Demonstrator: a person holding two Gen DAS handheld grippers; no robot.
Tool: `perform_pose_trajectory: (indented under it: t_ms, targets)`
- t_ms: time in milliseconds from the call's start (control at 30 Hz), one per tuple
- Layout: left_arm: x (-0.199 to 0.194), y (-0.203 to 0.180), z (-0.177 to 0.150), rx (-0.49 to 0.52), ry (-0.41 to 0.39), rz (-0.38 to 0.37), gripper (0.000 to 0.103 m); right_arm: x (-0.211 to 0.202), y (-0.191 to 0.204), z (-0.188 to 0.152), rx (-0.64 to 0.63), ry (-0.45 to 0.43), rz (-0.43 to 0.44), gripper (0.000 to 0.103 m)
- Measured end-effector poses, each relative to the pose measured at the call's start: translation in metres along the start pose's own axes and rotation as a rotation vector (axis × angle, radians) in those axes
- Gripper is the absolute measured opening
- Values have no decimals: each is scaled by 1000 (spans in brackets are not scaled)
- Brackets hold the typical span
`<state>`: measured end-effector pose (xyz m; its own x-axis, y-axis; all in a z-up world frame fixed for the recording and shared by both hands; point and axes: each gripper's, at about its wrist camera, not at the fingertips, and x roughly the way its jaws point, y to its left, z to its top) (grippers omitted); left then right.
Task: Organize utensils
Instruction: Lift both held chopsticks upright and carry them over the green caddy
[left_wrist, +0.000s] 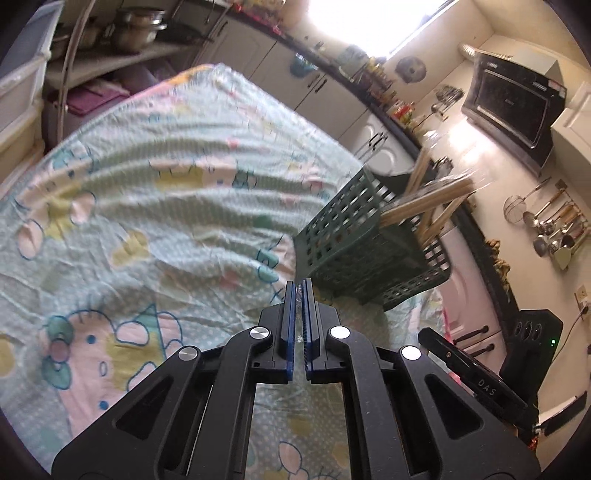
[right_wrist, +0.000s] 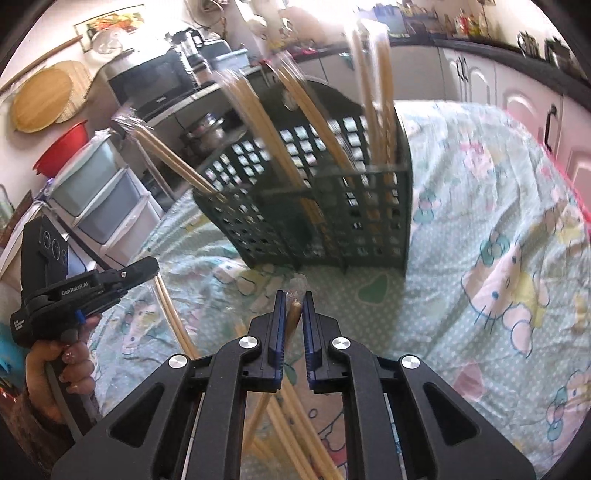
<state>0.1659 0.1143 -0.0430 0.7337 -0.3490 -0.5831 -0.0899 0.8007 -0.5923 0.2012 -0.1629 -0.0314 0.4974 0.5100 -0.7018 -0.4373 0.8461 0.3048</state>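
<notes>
**Wrapped chopsticks gripped on both sides of the green caddy**

Beside the green slotted caddy (right_wrist: 317, 192), on the cartoon-print cloth (right_wrist: 498, 221), both tongs are closed on wrapped chopsticks. The right gripper (right_wrist: 294, 314) pinches a bamboo pair in clear film (right_wrist: 295, 310) near one end, its jaws narrow with the stick showing between the pads. The left gripper (left_wrist: 299, 295) is all but shut; only a sliver of crinkled wrapper (left_wrist: 299, 291) shows between its pads, and from the right wrist view a long pair (right_wrist: 173, 314) hangs below it, to the caddy's left. More pairs (right_wrist: 284, 417) lie on the cloth in front of the caddy, and several (right_wrist: 255, 103) already stand inside it, leaning against its walls.

These sticks look light, thin and stiff, but the film is probably slick and loose, so a grip on wrapper alone could let the pair slide or swing. Taking hold on the wood itself, a little in from the end, should keep the pair in line for dropping tip-first into a compartment.
</notes>
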Motion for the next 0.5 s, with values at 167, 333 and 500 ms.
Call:
perform_pose_trajectory:
  t_ms: [167,333,500]
  targets:
    - [-22,-16,3,32,-41,-45,1,-18,21,9,-50,-52,18,8]
    - [-39,-41,3,90,-69,-91,1,-34,35,15,-88,-99,40,7]
    - [-50,-62,4,132,-88,-135,1,-51,44,20,-115,-134,60,6]
